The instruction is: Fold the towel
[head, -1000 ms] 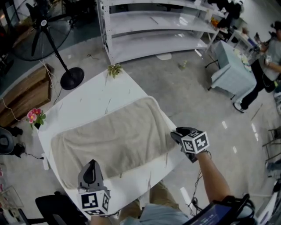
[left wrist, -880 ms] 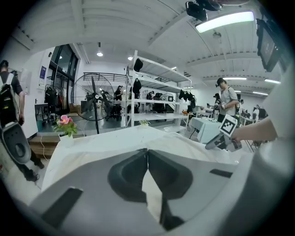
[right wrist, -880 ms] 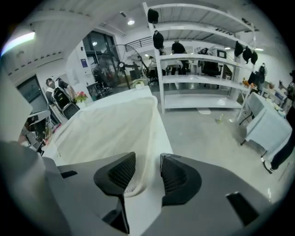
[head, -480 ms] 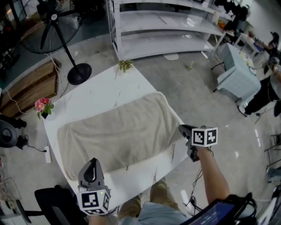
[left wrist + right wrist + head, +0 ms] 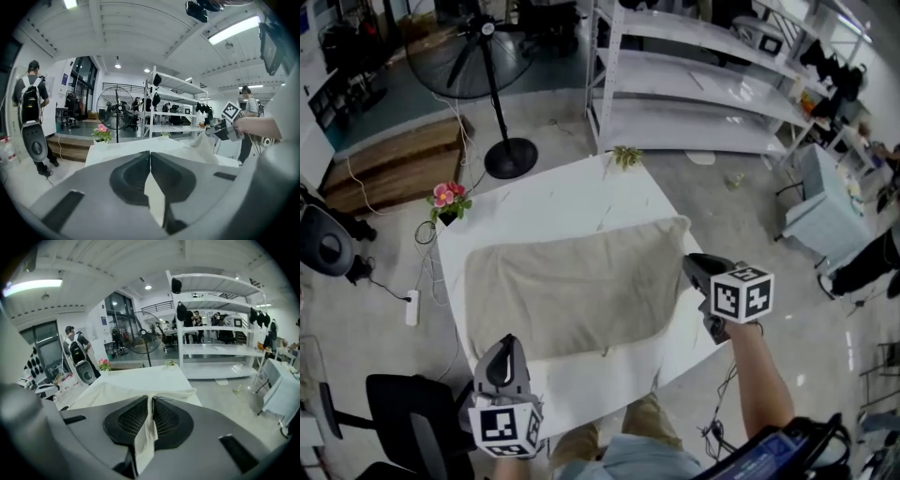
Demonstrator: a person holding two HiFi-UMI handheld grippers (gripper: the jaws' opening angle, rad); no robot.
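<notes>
A beige towel [image 5: 572,291] lies spread on the white table [image 5: 553,202]. My left gripper [image 5: 502,349] sits at the towel's near left corner, shut, with a pale sliver of cloth between its jaws [image 5: 150,153]. My right gripper [image 5: 692,265] is at the towel's right end; its jaws have just been closing and now pinch a strip of towel [image 5: 149,427] between the black pads. That end of the towel [image 5: 204,145] hangs lifted off the table from the right gripper [image 5: 213,132].
A flower pot [image 5: 445,199] and a small plant [image 5: 626,156] stand at the table's far corners. A standing fan [image 5: 487,56], white shelving [image 5: 703,94] and a wooden platform [image 5: 394,164] lie beyond. A black chair [image 5: 403,422] is near left. A person with a backpack [image 5: 30,101] stands off left.
My right gripper has closed on the towel's right end and risen with it, so that end now lifts off the table. The left gripper has shifted a little at the near left corner.
</notes>
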